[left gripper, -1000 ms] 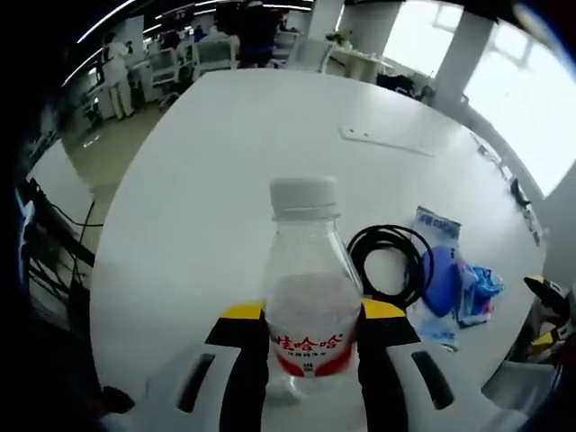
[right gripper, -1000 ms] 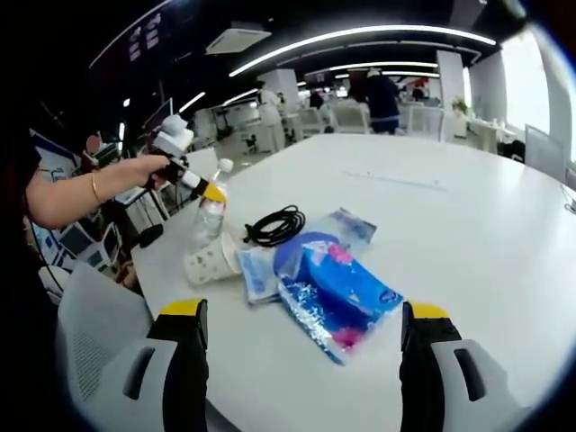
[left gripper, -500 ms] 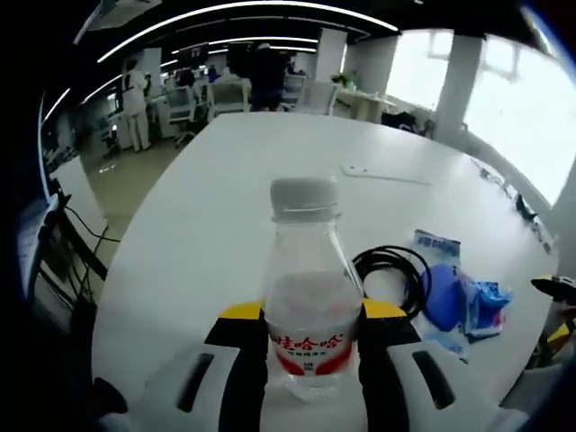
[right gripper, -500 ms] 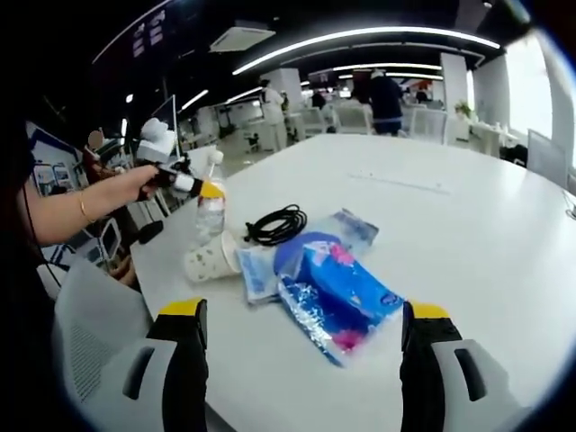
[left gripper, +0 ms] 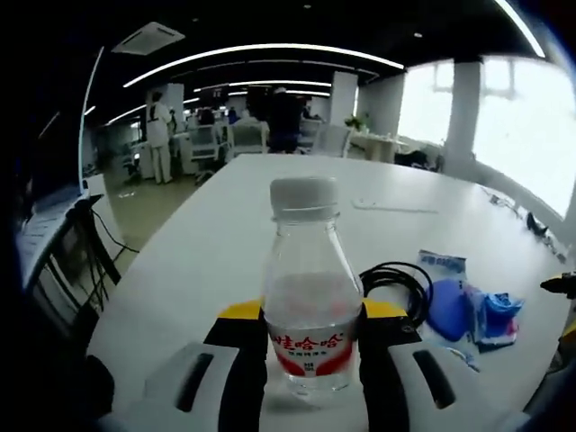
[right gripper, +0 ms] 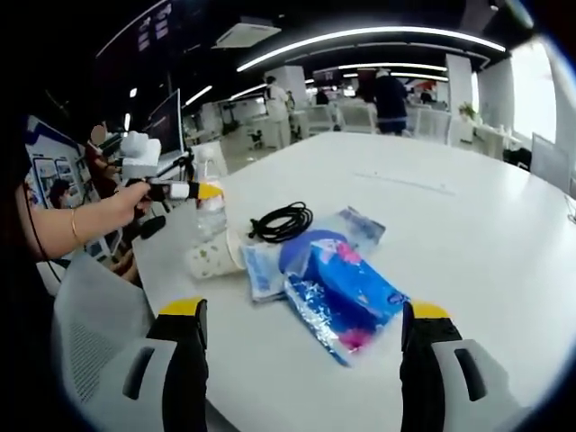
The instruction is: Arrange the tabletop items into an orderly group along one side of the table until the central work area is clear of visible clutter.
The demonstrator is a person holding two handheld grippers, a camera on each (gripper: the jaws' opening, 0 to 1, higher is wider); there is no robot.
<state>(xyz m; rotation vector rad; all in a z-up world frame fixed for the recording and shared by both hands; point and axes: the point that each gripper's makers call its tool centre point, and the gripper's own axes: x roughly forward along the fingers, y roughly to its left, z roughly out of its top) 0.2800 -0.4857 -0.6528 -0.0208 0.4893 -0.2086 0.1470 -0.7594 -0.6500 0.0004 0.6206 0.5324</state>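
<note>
A water bottle (left gripper: 309, 288) stands upright between the jaws of the left gripper (left gripper: 309, 346), above the near edge of the table (left gripper: 270, 207). In the right gripper view, a paper cup (right gripper: 212, 258) lies on its side close to that edge, just beside the bottle. A coiled cable (right gripper: 281, 221) sits behind the cup, farther in from the edge. Plastic packets (right gripper: 337, 286) lie right of the cup, touching it, between the wide-apart jaws of the right gripper (right gripper: 306, 364). A flat strip (right gripper: 401, 183) lies well apart, toward the table's far side.
</note>
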